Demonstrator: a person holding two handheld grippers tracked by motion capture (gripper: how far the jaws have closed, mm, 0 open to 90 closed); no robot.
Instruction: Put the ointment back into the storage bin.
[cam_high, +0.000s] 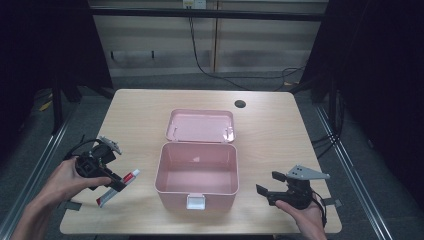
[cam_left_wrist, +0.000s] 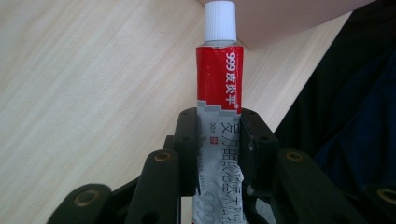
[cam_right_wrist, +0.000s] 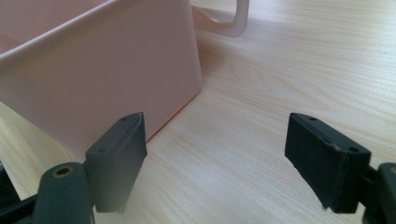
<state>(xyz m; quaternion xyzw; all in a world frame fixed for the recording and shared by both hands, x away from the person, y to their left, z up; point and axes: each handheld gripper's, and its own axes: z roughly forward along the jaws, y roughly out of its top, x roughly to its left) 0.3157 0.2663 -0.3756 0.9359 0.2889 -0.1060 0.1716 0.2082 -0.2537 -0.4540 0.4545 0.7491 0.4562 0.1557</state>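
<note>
High view: the left gripper (cam_high: 116, 184) sits at the near left of the table (cam_high: 135, 115), its jaws clamped on a red-and-white ointment tube (cam_high: 119, 186) that slants with its capped end toward the pink box (cam_high: 196, 172). From this height the tube's lettering cannot be read, and whether the tube rests on the wood or hangs just above it cannot be told. The person's left hand (cam_high: 70, 175) covers part of the gripper body; both forearms are cut off at the bottom edge.

Left gripper view supplies the detail: the jaws grip the tube's grey lower half, white cap (cam_left_wrist: 219, 21) and red band standing clear beyond them, print legible on the red band — the tube's tail is hidden between the linkages. A pink corner of the box lies behind the cap, out of focus.

The right gripper (cam_high: 270, 186), at the near right just beside the box, has its jaws spread wide with nothing between them — the right gripper view confirms bare wood in the gap, the box wall close to one jaw.

The box stands open at table centre, its lid (cam_high: 201, 126) lying flat behind it. Its interior appears only in the high view; the right gripper view gives the outer wall and a handle cut off at the top edge.
</note>
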